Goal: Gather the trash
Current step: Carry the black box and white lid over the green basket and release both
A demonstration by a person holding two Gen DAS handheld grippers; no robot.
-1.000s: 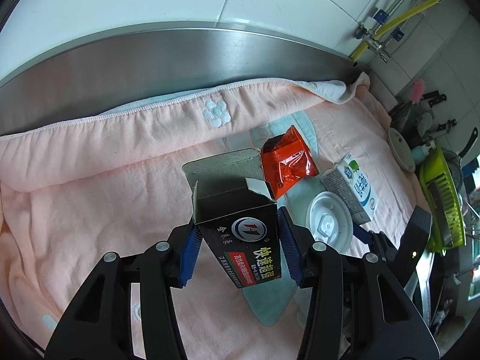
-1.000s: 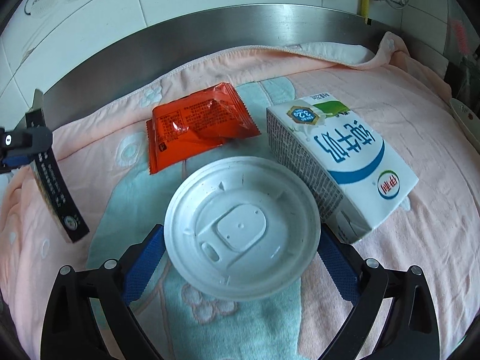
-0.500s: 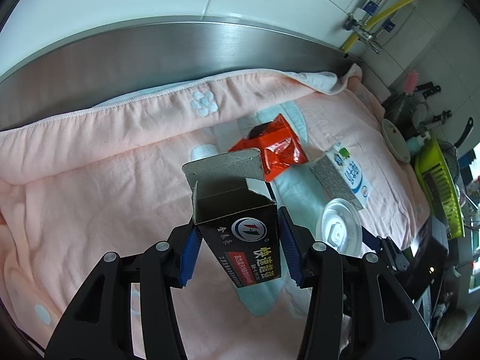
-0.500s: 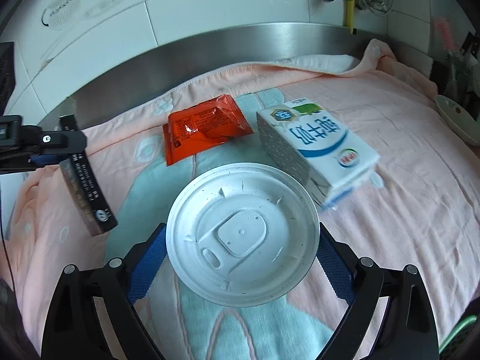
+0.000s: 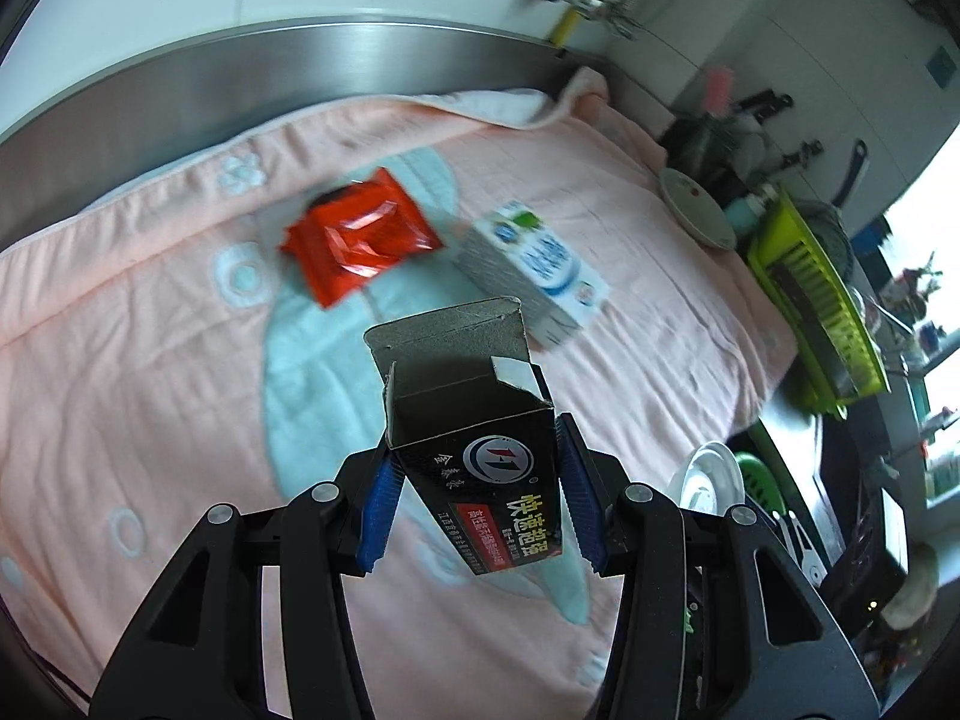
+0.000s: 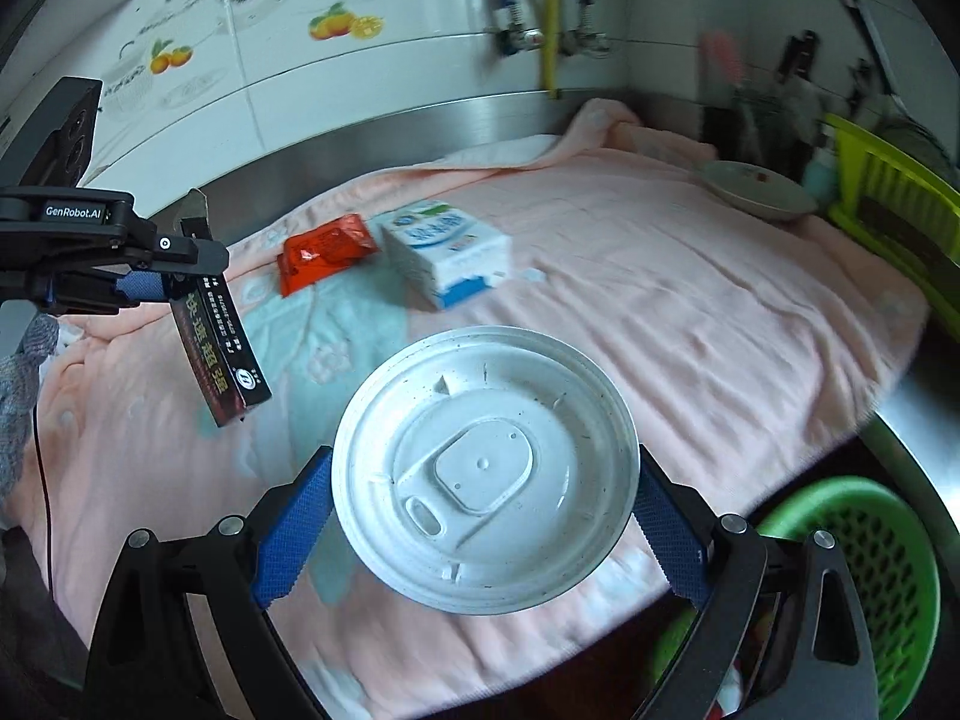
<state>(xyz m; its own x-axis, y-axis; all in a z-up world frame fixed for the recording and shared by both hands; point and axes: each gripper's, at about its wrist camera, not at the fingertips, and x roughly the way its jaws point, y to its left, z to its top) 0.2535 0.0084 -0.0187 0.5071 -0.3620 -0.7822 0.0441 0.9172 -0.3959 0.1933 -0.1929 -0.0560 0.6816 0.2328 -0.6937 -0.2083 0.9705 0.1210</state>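
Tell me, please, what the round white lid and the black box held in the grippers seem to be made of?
White lid: likely thin moulded plastic, semi-glossy, with a pressed sip tab and raised rim.
Black box: printed cardboard, with a grey raw-board flap and a torn white edge.

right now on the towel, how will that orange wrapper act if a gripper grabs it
The orange wrapper looks crinkled and glossy, so it is probably floppy, light and a bit slippery. Lying flat on the soft pink towel, it likely needs a low edge pinch.
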